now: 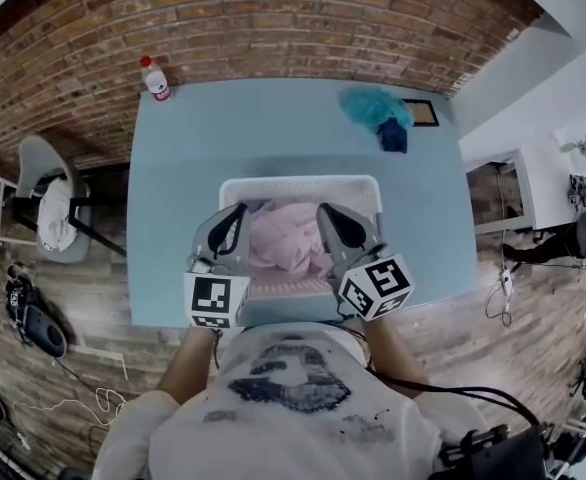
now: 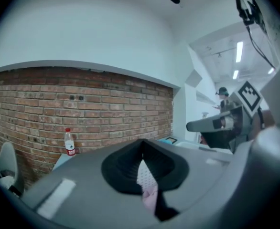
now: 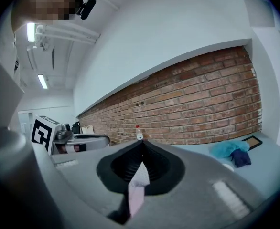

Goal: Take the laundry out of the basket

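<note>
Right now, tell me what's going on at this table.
A person stands at the blue table with a tool in each hand, working over the white laundry basket. The left tool and the right tool are each shut on a bit of the pink laundry, one at either side of the pile, which lies in the basket, not yet lifted out. A teal cloth and a dark cloth sit at the table's far right corner, and a bottle stands at the far left.

Soft pink cloth (image 1: pixel 285 240), perforated plastic basket (image 1: pixel 303 182)
</note>
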`<state>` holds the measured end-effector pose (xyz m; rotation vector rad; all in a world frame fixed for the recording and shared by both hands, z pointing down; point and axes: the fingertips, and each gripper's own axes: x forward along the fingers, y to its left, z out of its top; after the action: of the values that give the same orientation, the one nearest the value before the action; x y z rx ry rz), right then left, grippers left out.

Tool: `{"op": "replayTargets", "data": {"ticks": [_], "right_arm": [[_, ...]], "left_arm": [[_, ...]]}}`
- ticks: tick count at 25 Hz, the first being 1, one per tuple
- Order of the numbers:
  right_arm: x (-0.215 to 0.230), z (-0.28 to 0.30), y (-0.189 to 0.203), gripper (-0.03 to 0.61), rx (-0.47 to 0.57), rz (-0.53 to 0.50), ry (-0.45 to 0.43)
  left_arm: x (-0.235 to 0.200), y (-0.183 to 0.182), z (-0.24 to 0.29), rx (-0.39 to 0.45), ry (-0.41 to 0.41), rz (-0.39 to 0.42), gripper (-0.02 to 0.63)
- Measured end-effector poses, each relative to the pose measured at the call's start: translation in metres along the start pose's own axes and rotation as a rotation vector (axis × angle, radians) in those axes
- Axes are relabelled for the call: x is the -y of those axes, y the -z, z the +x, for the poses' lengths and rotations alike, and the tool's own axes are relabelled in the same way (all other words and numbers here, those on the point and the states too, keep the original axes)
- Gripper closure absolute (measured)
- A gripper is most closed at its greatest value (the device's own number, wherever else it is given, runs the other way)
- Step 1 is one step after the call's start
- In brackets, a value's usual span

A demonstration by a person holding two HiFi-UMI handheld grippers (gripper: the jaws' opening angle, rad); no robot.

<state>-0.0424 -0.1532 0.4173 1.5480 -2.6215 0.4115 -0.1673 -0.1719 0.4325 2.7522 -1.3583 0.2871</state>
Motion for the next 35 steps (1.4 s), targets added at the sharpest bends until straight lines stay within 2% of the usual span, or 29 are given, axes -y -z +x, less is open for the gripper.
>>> {"op": "replayTargets", "data": {"ticks": [5, 10, 11, 14, 18, 20, 22, 25, 28, 35], "right_arm": [[0.002, 0.007, -0.002, 0.580, -0.052, -0.069, -0.066], [0.005, 0.015, 0.005, 0.566, -0.098, -0.056, -0.094], [0.004, 0.017, 0.008, 0.491, -0.111, -0.056, -0.106], [0.000, 0.022, 0.019, 0.441, -0.163, -0.087, -0.155], [-0.003, 0.023, 0.032, 0.249, -0.230, -0.111, -0.238], [-0.005, 0.024, 0.038, 0.201, -0.264, -0.127, -0.279], [-0.008, 0.024, 0.045, 0.137, -0.305, -0.171, -0.319], [-0.010, 0.025, 0.059, 0.076, -0.376, -0.245, -0.383], [-0.010, 0.029, 0.077, 0.064, -0.463, -0.309, -0.423], [-0.025, 0.037, 0.120, 0.064, -0.601, -0.360, -0.534]], "left_arm": [[0.000, 0.002, 0.005, -0.002, 0.004, -0.011, 0.621], [0.002, -0.001, 0.009, -0.002, 0.007, -0.001, 0.621], [0.001, -0.002, 0.010, -0.002, 0.005, -0.001, 0.621], [0.000, 0.001, 0.010, -0.010, 0.000, -0.008, 0.621], [0.001, 0.007, 0.011, -0.027, 0.001, -0.032, 0.621], [0.002, 0.008, 0.012, -0.033, 0.000, -0.038, 0.621], [0.002, 0.008, 0.013, -0.035, -0.001, -0.038, 0.621], [0.001, 0.008, 0.015, -0.034, -0.004, -0.037, 0.621], [-0.001, 0.009, 0.014, -0.035, -0.016, -0.039, 0.621], [0.000, 0.012, 0.011, -0.038, -0.041, -0.049, 0.621]]}}
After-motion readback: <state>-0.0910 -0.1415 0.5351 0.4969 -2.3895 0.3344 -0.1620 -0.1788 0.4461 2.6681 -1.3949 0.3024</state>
